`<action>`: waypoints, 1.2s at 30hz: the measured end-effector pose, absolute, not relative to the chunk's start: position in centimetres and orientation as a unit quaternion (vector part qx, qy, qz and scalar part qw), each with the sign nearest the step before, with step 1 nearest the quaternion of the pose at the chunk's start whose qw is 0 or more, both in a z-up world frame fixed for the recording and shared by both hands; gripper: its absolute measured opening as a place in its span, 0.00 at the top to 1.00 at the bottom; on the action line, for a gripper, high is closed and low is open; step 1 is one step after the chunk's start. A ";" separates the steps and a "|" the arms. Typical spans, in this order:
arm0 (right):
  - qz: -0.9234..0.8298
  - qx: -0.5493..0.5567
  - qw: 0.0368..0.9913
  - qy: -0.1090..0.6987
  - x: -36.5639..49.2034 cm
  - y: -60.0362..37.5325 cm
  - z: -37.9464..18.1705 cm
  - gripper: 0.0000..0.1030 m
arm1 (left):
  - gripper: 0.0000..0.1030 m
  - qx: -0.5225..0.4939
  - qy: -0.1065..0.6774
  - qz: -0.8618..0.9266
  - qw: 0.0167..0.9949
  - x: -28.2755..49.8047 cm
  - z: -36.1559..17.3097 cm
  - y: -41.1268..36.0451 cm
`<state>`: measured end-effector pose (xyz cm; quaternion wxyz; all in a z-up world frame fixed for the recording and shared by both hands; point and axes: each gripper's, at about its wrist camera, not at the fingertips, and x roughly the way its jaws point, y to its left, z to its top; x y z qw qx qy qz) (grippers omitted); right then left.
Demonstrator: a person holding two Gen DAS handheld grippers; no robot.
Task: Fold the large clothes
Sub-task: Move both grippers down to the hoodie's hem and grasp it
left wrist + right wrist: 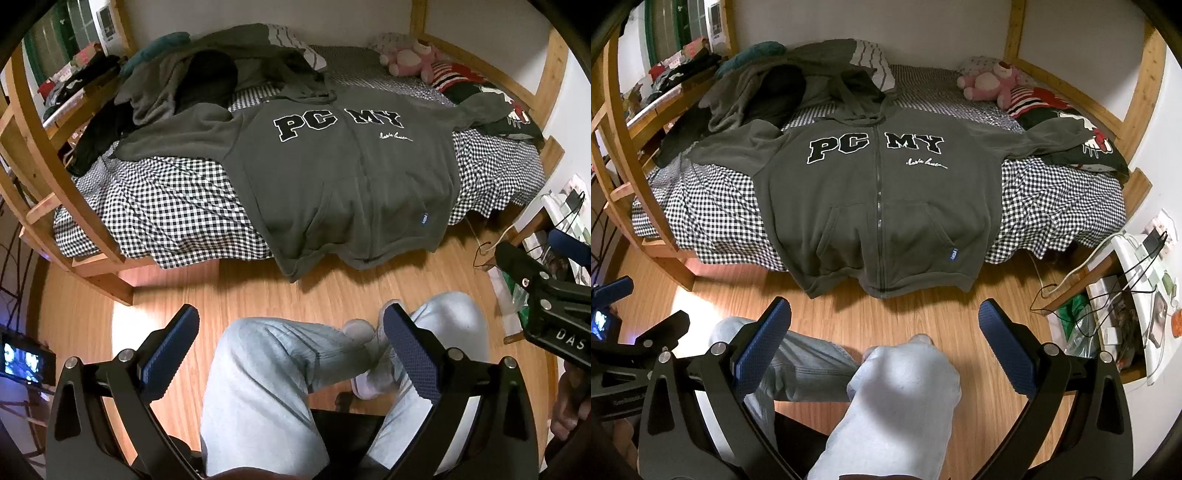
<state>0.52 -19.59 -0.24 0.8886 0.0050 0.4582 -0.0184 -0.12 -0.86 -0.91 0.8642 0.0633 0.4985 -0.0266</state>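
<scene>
Both grippers, left [291,328] and right [884,323], hanging open, empty, over knees; hoodie [879,206] lying flat, so I'm starting with sleeve cuffs, folding inward.

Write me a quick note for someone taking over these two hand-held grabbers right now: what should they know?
Left gripper: open, empty, held above the person's knees.
Right gripper: open, empty, also back from the bed.
The grey zip hoodie lies face up, zipped and spread flat on the checked bed, both sleeves out to the sides, hem hanging over the bed's near edge, hood towards the wall.
Done: only the laying out, it seems. No fold is made yet.
Left: fold the sleeves in, then fold the body. More clothes are piled at the back left.
</scene>
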 end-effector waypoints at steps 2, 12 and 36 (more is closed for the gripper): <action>-0.019 0.006 0.888 0.460 0.8 -19.7 -0.4 0.03 | 0.05 0.066 0.500 -0.027 0.863 0.2 -1.0 -0.9; -0.015 0.003 0.882 0.471 5.0 -19.7 -1.9 0.03 | 0.05 0.064 0.503 -0.005 0.862 4.9 -1.9 0.7; 0.107 -0.099 0.894 0.424 14.4 -10.7 -1.3 0.03 | 0.05 -0.130 0.498 0.030 0.857 15.5 -3.7 12.4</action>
